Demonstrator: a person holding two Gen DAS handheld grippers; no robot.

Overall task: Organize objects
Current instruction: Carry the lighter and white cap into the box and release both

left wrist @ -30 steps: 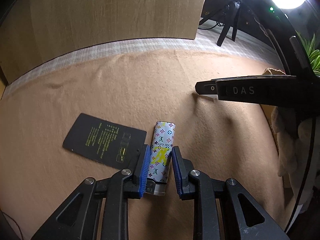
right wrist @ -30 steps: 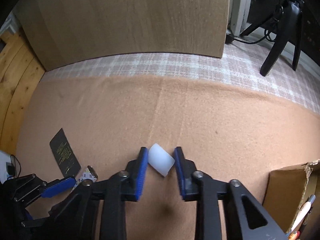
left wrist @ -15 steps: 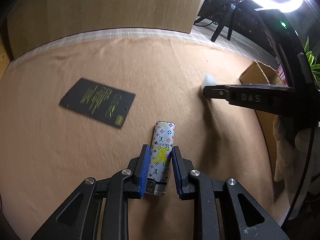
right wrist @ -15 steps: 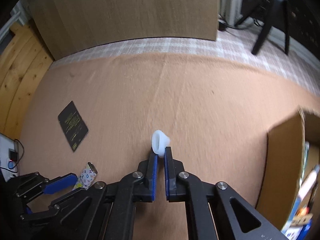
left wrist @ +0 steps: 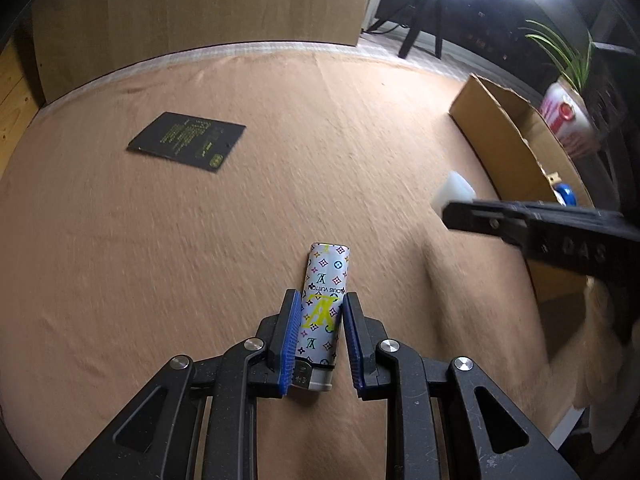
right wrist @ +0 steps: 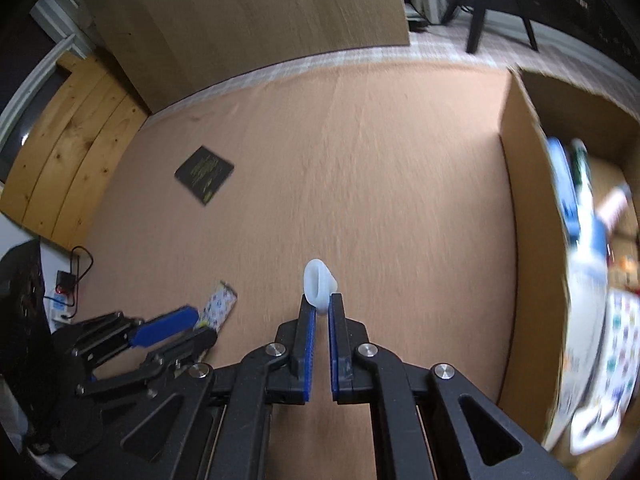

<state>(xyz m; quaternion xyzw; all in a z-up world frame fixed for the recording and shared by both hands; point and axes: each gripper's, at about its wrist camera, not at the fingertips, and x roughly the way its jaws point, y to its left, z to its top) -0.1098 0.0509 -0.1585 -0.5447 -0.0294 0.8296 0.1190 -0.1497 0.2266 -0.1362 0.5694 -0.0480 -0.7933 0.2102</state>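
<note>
A second ago the right gripper (right wrist: 320, 307) stood open around the white cap (right wrist: 317, 285) on the cloth (right wrist: 360, 160); now its jaws are clenched on it, the cap squashed flat and sticking out past the fingertips, lifted clear of the cloth. Both hands have since swung toward the box (right wrist: 520, 200), which was only a corner at the right edge of the right wrist view and now fills that side, just right of the right fingers, with blurred items already inside. The left gripper (left wrist: 319, 312) is unchanged in its hold: it grasps the lighter (left wrist: 325, 300) between its blue pads, the patterned body running out ahead of the fingertips and the metal end back between the jaws. The black card (left wrist: 187, 140) lies flat on the cloth, now well ahead and to the left of the left fingers, untouched. My reading is that the pick-up step is finished for both pieces and the carry to the box is under way; the card would be left for a later trip.
</note>
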